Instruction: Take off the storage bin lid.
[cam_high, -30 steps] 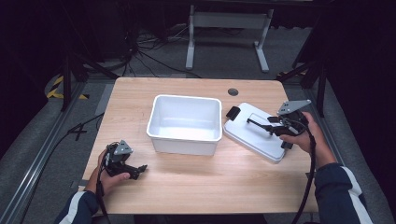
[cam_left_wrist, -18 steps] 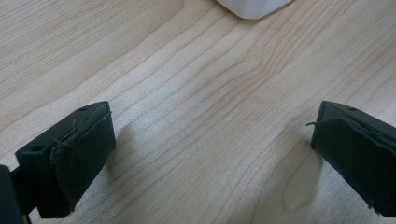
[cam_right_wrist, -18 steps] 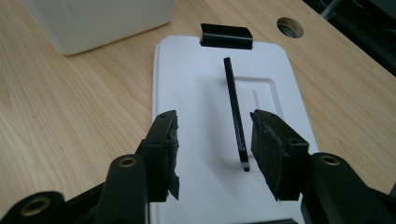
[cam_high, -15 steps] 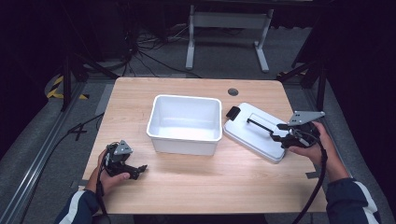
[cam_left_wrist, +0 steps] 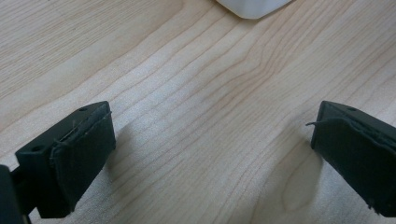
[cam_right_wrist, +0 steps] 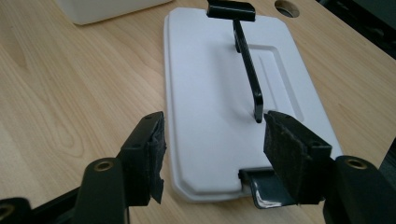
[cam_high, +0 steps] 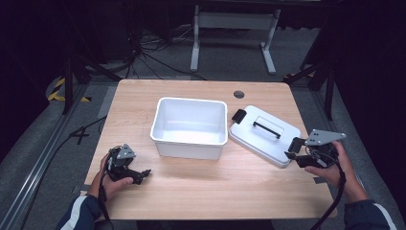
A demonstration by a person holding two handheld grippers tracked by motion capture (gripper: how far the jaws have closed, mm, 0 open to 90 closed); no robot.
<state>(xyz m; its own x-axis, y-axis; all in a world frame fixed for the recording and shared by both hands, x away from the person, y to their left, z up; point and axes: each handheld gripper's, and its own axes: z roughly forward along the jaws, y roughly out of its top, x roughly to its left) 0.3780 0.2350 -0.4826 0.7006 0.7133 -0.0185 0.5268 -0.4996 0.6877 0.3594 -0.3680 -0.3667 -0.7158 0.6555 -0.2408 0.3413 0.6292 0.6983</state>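
The high view showed the right gripper (cam_high: 293, 154) at the near right end of the white lid (cam_high: 264, 135), which lay flat on the wooden table (cam_high: 143, 100) just beside the open white bin (cam_high: 190, 126). That gripper's jaws had just been opening — they stood released, with nothing pressed between the pads. In the right gripper view the lid (cam_right_wrist: 224, 93) stretched away from the jaws, its near edge lying between and just below them; the black handle (cam_right_wrist: 247, 65) ran lengthwise down the lid's middle, its near post standing just ahead of the right-hand pad. A black latch (cam_right_wrist: 264, 186) at the lid's near end sat low between the jaws, close against the right-hand one, and a second latch (cam_right_wrist: 231, 9) showed at the far end, well beyond the tips. Whether either pad touched the lid could not be told. The left gripper (cam_high: 136, 175) rested low over the table's near left corner, well apart from the bin; in the left gripper view (cam_left_wrist: 210, 140) its jaws stood wide and released — bare wood lay between them, and a corner of the bin (cam_left_wrist: 252, 7) showed far ahead of the tips.
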